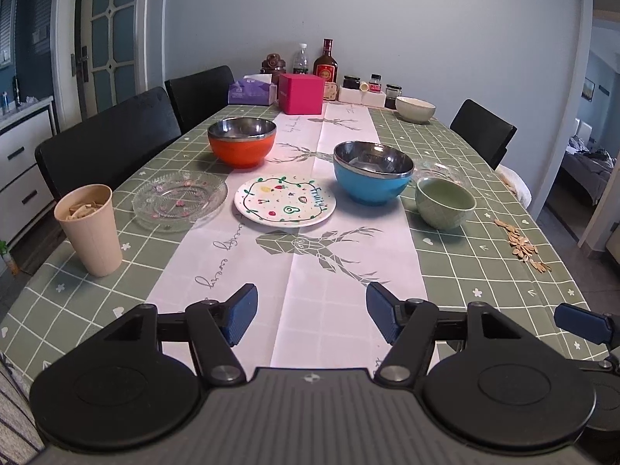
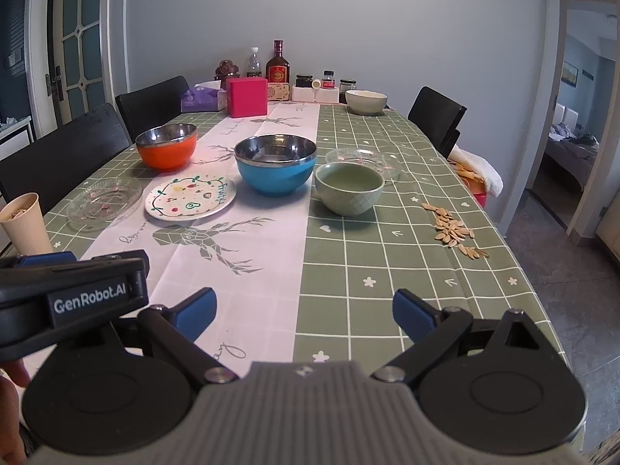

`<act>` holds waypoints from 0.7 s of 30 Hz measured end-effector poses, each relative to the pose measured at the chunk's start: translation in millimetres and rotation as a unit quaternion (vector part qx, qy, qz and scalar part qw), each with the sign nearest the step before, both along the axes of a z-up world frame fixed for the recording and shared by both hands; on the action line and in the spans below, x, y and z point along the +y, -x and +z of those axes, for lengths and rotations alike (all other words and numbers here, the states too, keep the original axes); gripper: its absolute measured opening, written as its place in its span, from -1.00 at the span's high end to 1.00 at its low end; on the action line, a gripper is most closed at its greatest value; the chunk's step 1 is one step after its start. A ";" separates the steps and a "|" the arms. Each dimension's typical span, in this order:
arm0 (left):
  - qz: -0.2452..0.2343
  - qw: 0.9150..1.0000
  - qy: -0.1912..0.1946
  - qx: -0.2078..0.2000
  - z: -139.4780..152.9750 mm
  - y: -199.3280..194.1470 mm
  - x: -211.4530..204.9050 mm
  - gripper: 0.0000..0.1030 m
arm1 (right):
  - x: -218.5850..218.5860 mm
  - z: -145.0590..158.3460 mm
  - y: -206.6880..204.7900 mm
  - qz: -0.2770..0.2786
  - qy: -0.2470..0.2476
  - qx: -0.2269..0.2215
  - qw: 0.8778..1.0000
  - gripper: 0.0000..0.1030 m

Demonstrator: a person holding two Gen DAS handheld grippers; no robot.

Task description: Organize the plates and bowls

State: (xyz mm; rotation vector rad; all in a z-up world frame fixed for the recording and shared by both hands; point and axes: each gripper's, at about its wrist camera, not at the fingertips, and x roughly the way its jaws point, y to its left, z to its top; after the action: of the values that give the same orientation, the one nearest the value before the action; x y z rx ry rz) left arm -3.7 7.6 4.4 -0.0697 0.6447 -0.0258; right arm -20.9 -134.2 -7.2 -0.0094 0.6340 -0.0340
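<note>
Green table [image 1: 484, 271], painted plate [image 1: 285, 202] well beyond wide-apart left gripper [image 1: 312, 316]

Left tool [image 1: 312, 316] black linkage arms, blue ribbed pads [image 1: 242, 314], silver screws, grey ridged body

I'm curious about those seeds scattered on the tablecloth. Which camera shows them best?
The right wrist view. There the pile of seeds lies nearer the middle of the picture, large enough to tell single seeds apart. The left wrist view shows the same pile out by the right edge, smaller and more squeezed.
</note>
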 end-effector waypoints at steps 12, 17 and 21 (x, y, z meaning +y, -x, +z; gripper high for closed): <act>-0.005 1.000 -0.029 -0.005 2.2 1.7 -4.4 -0.50 | 1.1 0.0 0.5 0.003 -0.001 -0.003 1.000 -0.85; -0.002 1.000 -0.031 -0.006 2.6 1.6 -3.2 -0.52 | 1.5 -0.3 0.9 0.003 -0.002 -0.003 1.000 -0.85; -0.001 0.999 -0.033 -0.005 2.2 1.0 -3.4 -0.53 | 2.5 -1.3 1.0 0.003 -0.002 -0.003 1.000 -0.85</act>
State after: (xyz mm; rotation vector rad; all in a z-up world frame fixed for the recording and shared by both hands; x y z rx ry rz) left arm -4.7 4.2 6.6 -0.0049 0.6352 -0.0061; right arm -21.9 -131.7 -8.5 -0.0069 0.6274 -0.0275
